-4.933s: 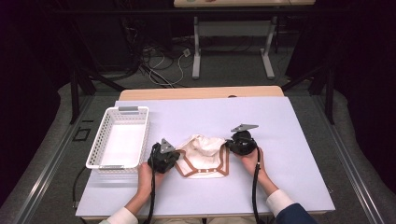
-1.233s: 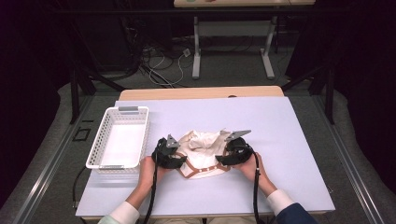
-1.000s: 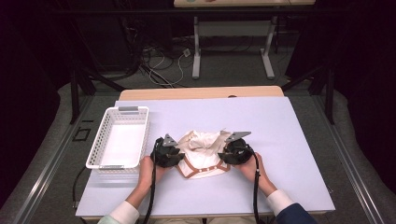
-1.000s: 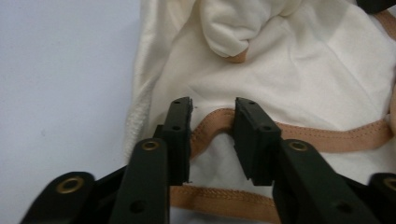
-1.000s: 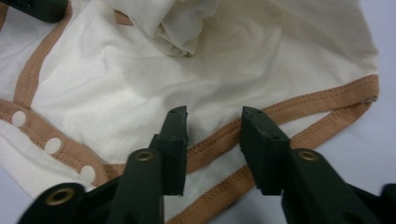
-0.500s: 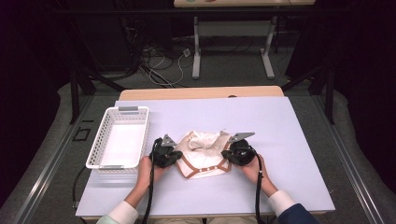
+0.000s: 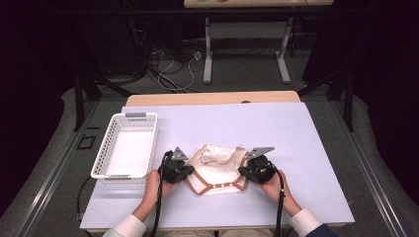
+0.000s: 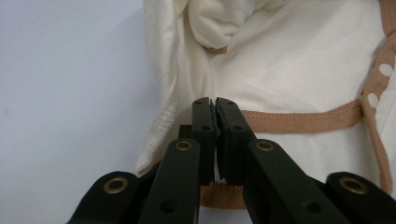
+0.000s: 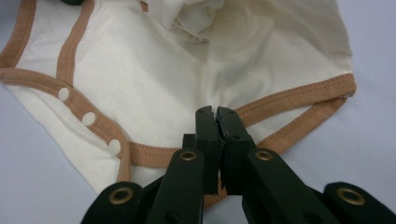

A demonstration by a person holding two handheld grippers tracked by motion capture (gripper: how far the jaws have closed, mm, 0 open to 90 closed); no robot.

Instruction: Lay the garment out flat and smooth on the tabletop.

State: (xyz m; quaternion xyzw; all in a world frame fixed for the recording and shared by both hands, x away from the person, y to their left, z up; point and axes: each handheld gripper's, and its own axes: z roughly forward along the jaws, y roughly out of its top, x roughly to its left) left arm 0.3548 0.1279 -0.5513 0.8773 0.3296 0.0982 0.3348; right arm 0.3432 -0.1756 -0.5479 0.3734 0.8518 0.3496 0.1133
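A cream baby bodysuit with tan trim lies crumpled on the pale table, between my two grippers. My left gripper holds its left edge. In the left gripper view the jaws are pressed together, with the bodysuit's tan hem pinched low between them. My right gripper holds the right edge. In the right gripper view it is shut on the tan-bound corner of the bodysuit. White snaps dot the trim.
A white plastic basket stands at the table's left, with nothing in it. A bare wooden strip runs along the far edge. Beyond the table are cables and another table's legs.
Both grippers have shut on the bodysuit's edges. The right one then moved a little to the right, which drew the lower part of the cloth flatter and wider.
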